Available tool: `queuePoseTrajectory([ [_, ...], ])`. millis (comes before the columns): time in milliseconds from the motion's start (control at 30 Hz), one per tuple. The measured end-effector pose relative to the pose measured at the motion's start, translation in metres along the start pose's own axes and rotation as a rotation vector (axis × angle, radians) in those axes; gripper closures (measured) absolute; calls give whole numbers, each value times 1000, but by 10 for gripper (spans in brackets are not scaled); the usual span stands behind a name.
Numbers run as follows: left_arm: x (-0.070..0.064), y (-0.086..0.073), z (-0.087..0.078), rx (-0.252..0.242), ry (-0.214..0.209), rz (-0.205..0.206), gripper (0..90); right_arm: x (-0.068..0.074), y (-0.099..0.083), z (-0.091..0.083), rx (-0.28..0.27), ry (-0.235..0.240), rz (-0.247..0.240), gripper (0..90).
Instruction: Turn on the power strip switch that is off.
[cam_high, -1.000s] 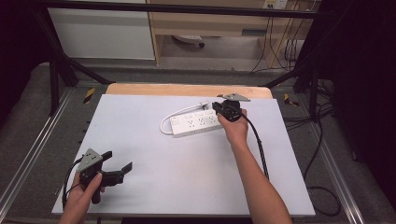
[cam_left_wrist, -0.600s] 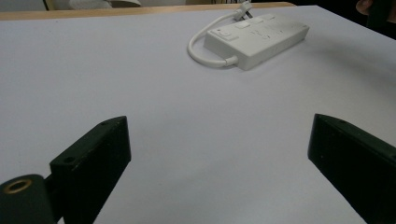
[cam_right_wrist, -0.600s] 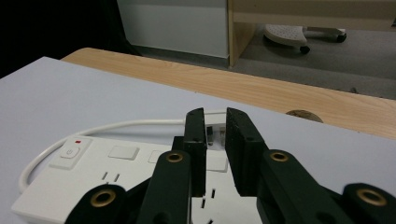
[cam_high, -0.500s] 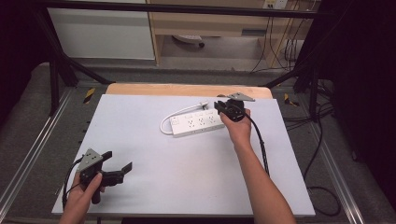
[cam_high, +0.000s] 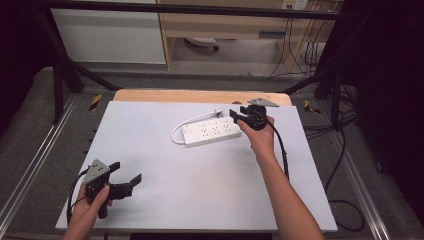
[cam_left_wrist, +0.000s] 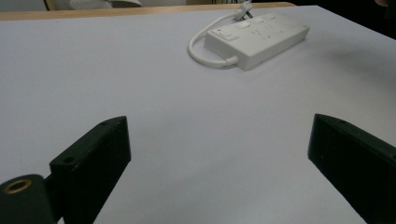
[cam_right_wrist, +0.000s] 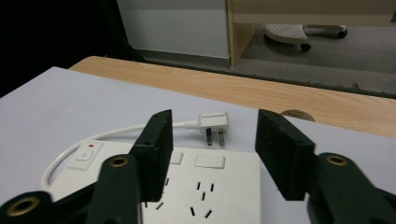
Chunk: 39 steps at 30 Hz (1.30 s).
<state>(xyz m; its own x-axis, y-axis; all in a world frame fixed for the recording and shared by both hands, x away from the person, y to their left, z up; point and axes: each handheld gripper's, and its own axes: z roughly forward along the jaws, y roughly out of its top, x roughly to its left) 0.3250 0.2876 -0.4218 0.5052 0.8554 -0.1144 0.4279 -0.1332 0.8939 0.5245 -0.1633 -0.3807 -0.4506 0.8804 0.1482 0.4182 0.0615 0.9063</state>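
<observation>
Item 1. Pale grey rectangular table sheet (cam_high: 165, 200), laid over a light wooden tabletop whose far edge showed beyond it. All places below are given from the power strip.

Item 2. White plastic multi-socket power strip (cam_high: 212, 133), flat on the sheet, toward the far right part of it. Long axis ran roughly left to right across the table, the right end slightly farther away. Rocker switch with red indicator (cam_right_wrist: 84, 151) sat at the left end; socket holes faced up.

Item 3. Right black two-jaw gripper (cam_high: 239, 116), held in the person's right hand (cam_high: 261, 136). It hung at the strip's right end, just above or against it; contact could not be told. In the right gripper view the jaws stood part open, straddling the socket face, with nothing between them.

Item 4. Left black two-jaw gripper (cam_high: 126, 172), well apart from the strip, toward the near left. Jaws spread wide, empty, aimed over bare sheet toward the strip (cam_left_wrist: 256, 39).

Item 5. White round cord (cam_high: 189, 123), looping out from the strip's left end and running along its far side.

Item 6. White three-pin plug (cam_right_wrist: 213, 123), lying on the sheet just beyond the strip's far edge, pins pointing back toward the strip, directly ahead of the right gripper's jaws.

Judgement: the right gripper was much the nearer tool. The plug lay forward of it across the strip's short axis, so a short reach over the strip would likely serve.
</observation>
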Motion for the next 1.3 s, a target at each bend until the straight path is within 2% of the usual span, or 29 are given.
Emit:
queuePoseTrajectory([
  [233,0,0,0,0,2,-3,58,-4,5,-11,11,16,33,281],
  [333,0,0,0,1,2,-3,58,-4,6,-16,13,22,19,220],
  [433,0,0,0,2,4,-4,58,-4,6,-24,14,19,11,119],
  [533,1,0,0,2,6,-5,58,-3,7,-30,14,11,-1,67],
  [867,1,0,0,3,8,-7,58,-3,8,-67,-29,25,-16,38],
  [1000,2,0,0,-1,7,1,59,-4,5,-81,-43,22,-28,36],
  [1300,3,-1,0,2,14,-14,58,-6,-6,-109,-73,22,-46,33],
])
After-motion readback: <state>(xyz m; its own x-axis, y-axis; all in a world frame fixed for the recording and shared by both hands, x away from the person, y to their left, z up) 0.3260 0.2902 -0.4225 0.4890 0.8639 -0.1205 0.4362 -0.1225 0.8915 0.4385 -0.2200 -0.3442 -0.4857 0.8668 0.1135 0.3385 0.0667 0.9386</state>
